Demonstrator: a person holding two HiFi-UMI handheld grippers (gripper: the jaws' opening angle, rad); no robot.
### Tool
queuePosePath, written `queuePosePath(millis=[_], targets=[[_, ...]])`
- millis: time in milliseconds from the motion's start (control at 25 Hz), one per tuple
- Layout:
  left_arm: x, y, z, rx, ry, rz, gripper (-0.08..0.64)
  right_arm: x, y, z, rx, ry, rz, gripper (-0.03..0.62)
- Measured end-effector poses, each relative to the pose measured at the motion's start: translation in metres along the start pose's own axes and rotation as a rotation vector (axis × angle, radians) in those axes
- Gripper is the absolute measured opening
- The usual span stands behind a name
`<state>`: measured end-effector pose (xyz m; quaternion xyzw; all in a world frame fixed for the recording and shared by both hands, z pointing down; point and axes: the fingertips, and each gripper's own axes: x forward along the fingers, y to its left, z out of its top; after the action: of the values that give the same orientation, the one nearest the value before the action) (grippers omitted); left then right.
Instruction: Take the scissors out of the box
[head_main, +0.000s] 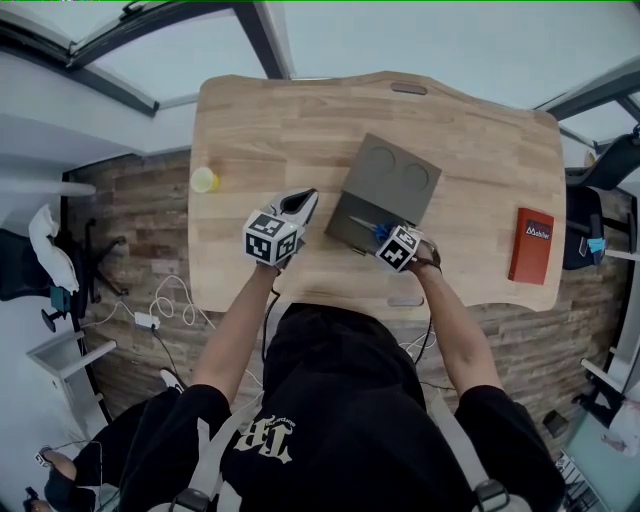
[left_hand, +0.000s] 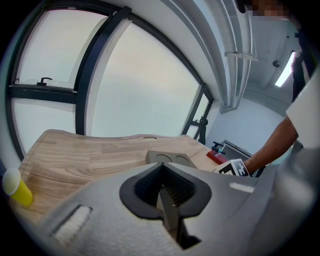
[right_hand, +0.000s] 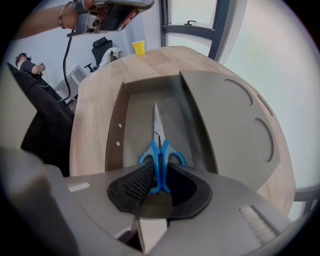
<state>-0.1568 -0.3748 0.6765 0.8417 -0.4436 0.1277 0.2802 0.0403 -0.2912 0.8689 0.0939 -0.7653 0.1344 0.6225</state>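
An open grey box (head_main: 341, 226) lies on the wooden desk (head_main: 280, 130), its lid (head_main: 391, 178) with two round dents pushed toward the far side. Blue-handled scissors (right_hand: 159, 150) lie inside, blades pointing away; in the head view the scissors (head_main: 364, 224) show at the box's near end. My right gripper (right_hand: 159, 182) points steeply down into the box, its pads pressed on the blue handles. Left of the box, above the desk, my left gripper (head_main: 303, 203) hovers with its jaws together and nothing between them. The left gripper view shows the box (left_hand: 170, 158) ahead.
A yellow cup (head_main: 204, 180) stands near the desk's left edge. A red book (head_main: 531, 245) lies at the right edge. An office chair (head_main: 40, 262) and cables sit on the floor to the left. Windows run behind the desk's far edge.
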Motion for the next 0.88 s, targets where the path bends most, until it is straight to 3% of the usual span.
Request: queuePosePath(millis=[320,880], targets=[[-0.009,-0.006,0.002,0.012,-0.009,0.007,0.002,-0.016,0.012,0.012,0.075,-0.083,0.015,0.087],[-0.030,-0.040,0.011,0.056,-0.057,0.008,0.002,-0.076,0.011,0.020,0.149,-0.247,-0.074,0.086]])
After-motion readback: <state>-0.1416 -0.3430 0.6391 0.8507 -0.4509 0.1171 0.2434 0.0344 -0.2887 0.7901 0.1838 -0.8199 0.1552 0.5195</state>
